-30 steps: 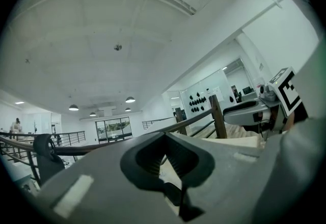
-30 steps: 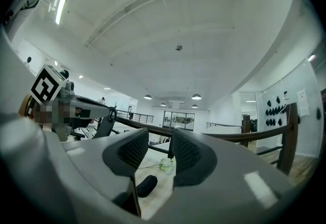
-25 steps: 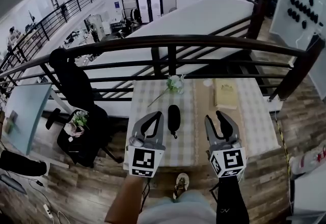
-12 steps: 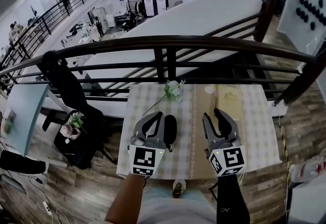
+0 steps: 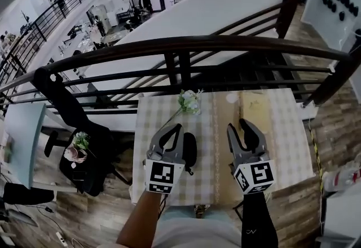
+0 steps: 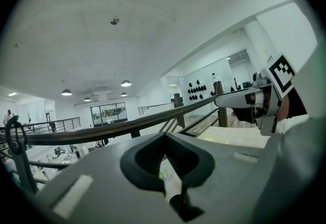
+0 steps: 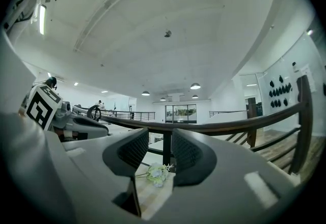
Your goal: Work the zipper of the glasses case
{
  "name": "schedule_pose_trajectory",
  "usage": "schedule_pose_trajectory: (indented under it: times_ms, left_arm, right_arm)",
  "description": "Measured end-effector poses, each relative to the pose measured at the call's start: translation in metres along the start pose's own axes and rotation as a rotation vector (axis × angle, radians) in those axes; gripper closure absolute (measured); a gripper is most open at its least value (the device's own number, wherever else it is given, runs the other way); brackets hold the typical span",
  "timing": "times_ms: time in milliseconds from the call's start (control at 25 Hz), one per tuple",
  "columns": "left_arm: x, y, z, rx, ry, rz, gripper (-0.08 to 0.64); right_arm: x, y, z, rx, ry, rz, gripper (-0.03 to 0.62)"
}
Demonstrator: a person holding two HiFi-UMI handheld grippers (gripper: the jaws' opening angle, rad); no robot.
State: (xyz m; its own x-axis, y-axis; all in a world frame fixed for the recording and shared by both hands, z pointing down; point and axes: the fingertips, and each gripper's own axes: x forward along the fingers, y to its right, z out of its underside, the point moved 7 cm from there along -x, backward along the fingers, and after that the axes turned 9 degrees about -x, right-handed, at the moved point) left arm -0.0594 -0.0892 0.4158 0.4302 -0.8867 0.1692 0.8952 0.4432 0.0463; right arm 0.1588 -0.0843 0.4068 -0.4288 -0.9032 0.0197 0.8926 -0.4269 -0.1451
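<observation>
Evidently the reach-in stage: zipper untouched on the checked-cloth tabletop [image 5: 287, 128].
The black oval zip-up glasses case [image 5: 190, 148] lies just beside the left tool [image 5: 178, 127], jaws pressed together, empty; the right tool [image 5: 237, 124] stands spread, empty. Next, likely: lower, steady the case, find the pull. No readable writing; only square markers [image 5: 159, 175].

The right gripper [image 7: 160, 137] holds its 2 jaws apart with nothing gripped. Through the gap show a small bunch of white flowers [image 7: 157, 173] lying on a pale table [image 7: 153, 200] and, behind them, 1 dark post of the railing [image 7: 229, 125] that runs across the whole view. At the left edge the left gripper [image 7: 89, 117] shows side-on with its marker cube, apart from the right one, and on the far wall at right hang rows of small dark things [image 7: 279, 88], perhaps hooks.
</observation>
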Motion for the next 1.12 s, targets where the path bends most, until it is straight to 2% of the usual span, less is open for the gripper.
schedule_pose_trajectory:
  times_ms: [240,280,360,480,640,720,800,880,1000,1120]
  left_arm:
    - [0.026,-0.021,0.004,0.039,-0.026,0.072,0.550]
    - [0.030,-0.022,0.005,0.054,-0.034,0.104,0.518]
    - [0.040,-0.020,0.010,0.098,-0.068,0.208,0.472]
    - [0.058,-0.010,0.023,0.212,-0.157,0.414,0.425]
    - [0.083,0.007,0.057,0.386,-0.326,0.705,0.384]
    - [0.092,0.014,0.078,0.419,-0.417,0.816,0.368]
    - [0.099,0.014,0.099,0.365,-0.503,0.879,0.348]
    - [0.104,0.008,0.121,0.245,-0.591,0.880,0.308]
    - [0.102,-0.007,0.150,0.047,-0.695,0.791,0.280]
    - [0.096,-0.021,0.173,-0.105,-0.764,0.701,0.256]
  right_arm:
    - [0.017,-0.001,0.008,0.018,-0.045,0.054,0.420]
    - [0.020,-0.002,0.010,0.020,-0.052,0.059,0.420]
    - [0.023,-0.002,0.013,0.019,-0.067,0.072,0.420]
    - [0.024,0.001,0.018,0.020,-0.083,0.101,0.420]
    - [0.024,0.007,0.031,0.028,-0.115,0.138,0.420]
    - [0.019,0.010,0.039,0.034,-0.132,0.162,0.420]
    - [0.015,0.014,0.044,0.035,-0.142,0.184,0.420]
    - [0.010,0.017,0.049,0.037,-0.153,0.209,0.420]
    - [0.004,0.020,0.052,0.040,-0.167,0.236,0.420]
    - [0.002,0.022,0.053,0.041,-0.176,0.249,0.420]
